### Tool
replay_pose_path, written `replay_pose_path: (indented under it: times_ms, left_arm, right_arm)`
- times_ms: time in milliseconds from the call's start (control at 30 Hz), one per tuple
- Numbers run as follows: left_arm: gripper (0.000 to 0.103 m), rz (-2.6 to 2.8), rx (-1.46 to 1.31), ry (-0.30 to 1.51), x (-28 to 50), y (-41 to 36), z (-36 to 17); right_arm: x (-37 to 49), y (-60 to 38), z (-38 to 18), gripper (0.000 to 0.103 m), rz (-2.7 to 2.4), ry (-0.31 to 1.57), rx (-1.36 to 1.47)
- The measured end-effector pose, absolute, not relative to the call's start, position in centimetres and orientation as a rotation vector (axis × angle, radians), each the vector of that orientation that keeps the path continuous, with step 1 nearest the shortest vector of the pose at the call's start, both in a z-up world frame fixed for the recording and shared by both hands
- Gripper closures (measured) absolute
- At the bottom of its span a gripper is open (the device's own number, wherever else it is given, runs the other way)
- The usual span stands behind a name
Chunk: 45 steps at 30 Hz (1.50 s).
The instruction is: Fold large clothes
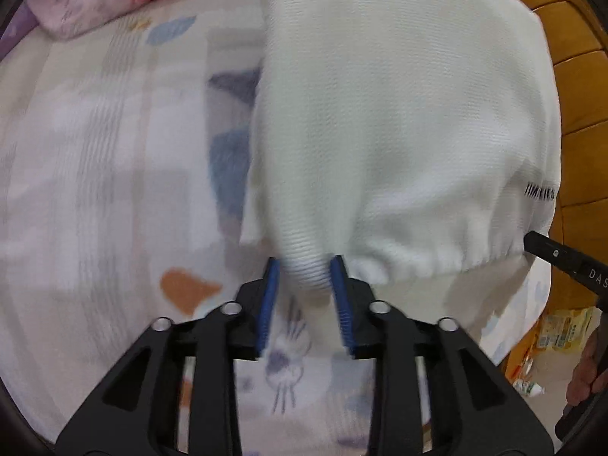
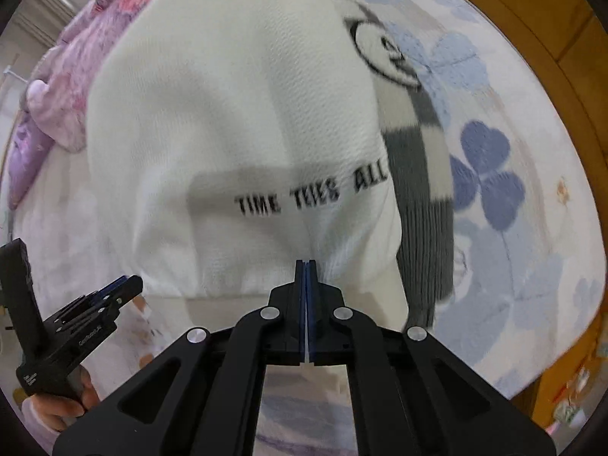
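Note:
A white knit sweater [image 1: 399,114] with black lettering [image 2: 304,193] hangs stretched over the bed, a grey and white striped sleeve [image 2: 421,190] along its side. In the left wrist view, my left gripper [image 1: 305,266] has a bunched ribbed part of the hem [image 1: 307,271] filling the gap between its blue pads [image 1: 270,288]. My right gripper [image 2: 306,264] is shut on the hem's edge, with a thin white line of cloth between its pads. Each gripper also shows in the other's view: the right gripper [image 1: 535,241] at the hem's far corner, the left gripper [image 2: 125,287] at lower left, held by a hand [image 2: 57,410].
The bed sheet [image 1: 95,190] has blue leaf and orange prints. A pink and purple floral blanket [image 2: 64,87] lies at the head end. The wooden bed frame [image 1: 581,114] curves along the right side. Small packets [image 1: 562,330] lie on the floor beside it.

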State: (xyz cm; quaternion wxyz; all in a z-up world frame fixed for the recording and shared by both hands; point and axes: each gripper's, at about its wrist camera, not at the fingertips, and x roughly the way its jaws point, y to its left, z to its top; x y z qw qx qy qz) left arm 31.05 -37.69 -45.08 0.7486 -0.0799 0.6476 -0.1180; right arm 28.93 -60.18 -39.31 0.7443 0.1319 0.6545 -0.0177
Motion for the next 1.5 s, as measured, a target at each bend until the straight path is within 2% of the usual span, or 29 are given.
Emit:
replay_pose_path:
  times_ms: [33, 67, 167, 233, 267, 367, 433, 467, 500, 533, 567, 633, 767, 933, 1167, 1500]
  left_arm:
    - [0.061, -0.250, -0.175, 1.416, 30.7, -37.4, -44.8]
    - [0.061, -0.237, -0.166, 1.424, 30.2, -37.2, -44.5]
    - [0.058, -0.209, -0.123, 1.437, 29.5, -37.1, -43.4]
    - [0.032, -0.198, -0.131, 1.423, 29.4, -36.9, -42.1]
    - [0.028, -0.197, -0.141, 1.410, 29.2, -36.7, -41.3]
    - [0.026, -0.182, -0.106, 1.389, 28.9, -36.3, -38.9]
    - [0.019, -0.181, -0.082, 1.370, 29.1, -36.2, -37.5]
    - [0.018, -0.170, -0.071, 1.357, 29.1, -36.0, -36.6]
    - [0.018, -0.164, -0.069, 1.349, 28.9, -35.8, -36.0]
    - [0.018, -0.162, -0.071, 1.338, 28.8, -35.8, -34.9]
    - [0.017, -0.158, -0.073, 1.328, 28.7, -35.6, -33.9]
    - [0.015, -0.141, -0.071, 1.302, 28.8, -35.0, -32.2]
    - [0.014, -0.122, -0.050, 1.246, 28.3, -34.6, -28.2]
    - [0.014, -0.105, -0.037, 1.174, 26.5, -34.1, -23.3]
    - [0.014, -0.073, -0.027, 1.079, 22.5, -32.8, -17.3]
    - [0.014, -0.126, -0.011, 0.962, 18.3, -28.0, -12.1]
  right_arm:
    - [28.6, -60.0, -39.9, 0.099, -0.037, 1.495, 0.319]
    - [28.3, -59.8, -40.4, 0.099, -0.042, 1.537, 0.338]
    - [26.4, -59.5, -41.5, 0.099, -0.065, 1.559, 0.356]
    - [25.7, -59.2, -43.0, 0.099, -0.067, 1.634, 0.358]
    - [25.5, -59.4, -43.5, 0.099, -0.077, 1.666, 0.372]
    - [25.1, -59.5, -42.3, 0.096, -0.066, 1.664, 0.430]
    - [25.2, -59.0, -40.0, 0.096, -0.044, 1.609, 0.412]
    - [25.2, -58.7, -38.5, 0.092, -0.032, 1.580, 0.404]
    - [25.3, -58.6, -37.3, 0.088, -0.018, 1.558, 0.410]
    - [25.3, -58.4, -35.7, 0.075, -0.002, 1.526, 0.415]
    - [25.0, -58.7, -34.7, 0.049, 0.000, 1.504, 0.408]
    - [24.8, -58.5, -31.4, 0.022, -0.024, 1.420, 0.368]
    - [24.0, -57.2, -26.4, 0.016, -0.003, 1.314, 0.325]
    - [22.3, -56.4, -21.7, 0.015, 0.018, 1.223, 0.315]
    - [20.8, -54.4, -17.7, 0.015, 0.016, 1.130, 0.304]
    - [17.8, -48.3, -13.1, 0.015, -0.001, 1.005, 0.281]
